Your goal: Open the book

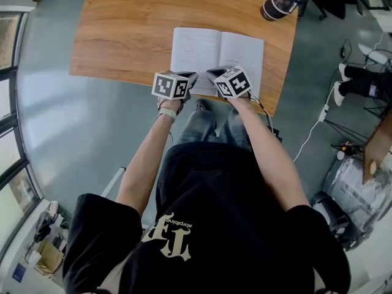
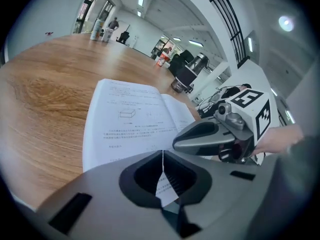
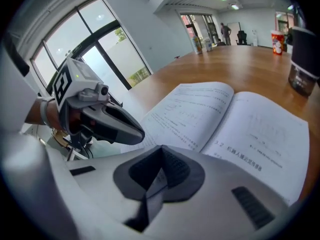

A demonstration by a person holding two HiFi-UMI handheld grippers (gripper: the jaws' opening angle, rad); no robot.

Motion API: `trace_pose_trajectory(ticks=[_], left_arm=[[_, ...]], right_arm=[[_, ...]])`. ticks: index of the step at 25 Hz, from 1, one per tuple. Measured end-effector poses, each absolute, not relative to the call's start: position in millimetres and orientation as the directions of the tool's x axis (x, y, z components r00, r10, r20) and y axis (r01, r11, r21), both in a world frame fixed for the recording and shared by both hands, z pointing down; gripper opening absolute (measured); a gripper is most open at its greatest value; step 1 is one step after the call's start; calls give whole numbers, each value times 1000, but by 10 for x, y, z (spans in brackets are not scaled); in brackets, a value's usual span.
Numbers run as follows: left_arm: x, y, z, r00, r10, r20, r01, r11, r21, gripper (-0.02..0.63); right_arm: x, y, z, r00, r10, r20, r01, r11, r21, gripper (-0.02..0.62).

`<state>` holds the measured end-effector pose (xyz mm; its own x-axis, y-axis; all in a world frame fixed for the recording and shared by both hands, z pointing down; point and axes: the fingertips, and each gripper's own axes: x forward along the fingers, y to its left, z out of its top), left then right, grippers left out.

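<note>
— Looking for the book (image 1: 217,52): where is it lying?
— It is lying open and flat on the table (image 1: 122,35), just ahead of both tools, with its near edge sitting under their tips.
— And how are the tools standing?
— The left tool (image 1: 190,77) is holding its jaws together, with printed page showing through the slit. The right tool (image 1: 214,73), hovering just beside it, is pressing its jaws together too. A dark bottle (image 1: 282,2) is standing well beyond the right tool.
</note>
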<state>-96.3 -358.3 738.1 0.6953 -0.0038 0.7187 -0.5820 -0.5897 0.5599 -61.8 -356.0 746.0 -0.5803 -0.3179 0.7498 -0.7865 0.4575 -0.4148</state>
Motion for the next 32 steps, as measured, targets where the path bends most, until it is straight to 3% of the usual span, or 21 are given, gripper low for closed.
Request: trace_pose_trajectory(ticks=[7, 23, 32], left_arm=[[-822, -3526, 7304, 712, 4, 703, -566, -590, 576, 12], [-710, -3446, 7076, 737, -60, 673, -567, -597, 568, 11], [-879, -3228, 6452, 844, -135, 519, -477, -632, 611, 6]], right_arm=[[-523, -3528, 7271, -608, -415, 677, -784, 448, -429, -14], [-62, -3251, 6972, -580, -481, 657, -809, 433, -396, -14], [710, -2821, 6369, -468, -602, 647, -867, 453, -207, -14]])
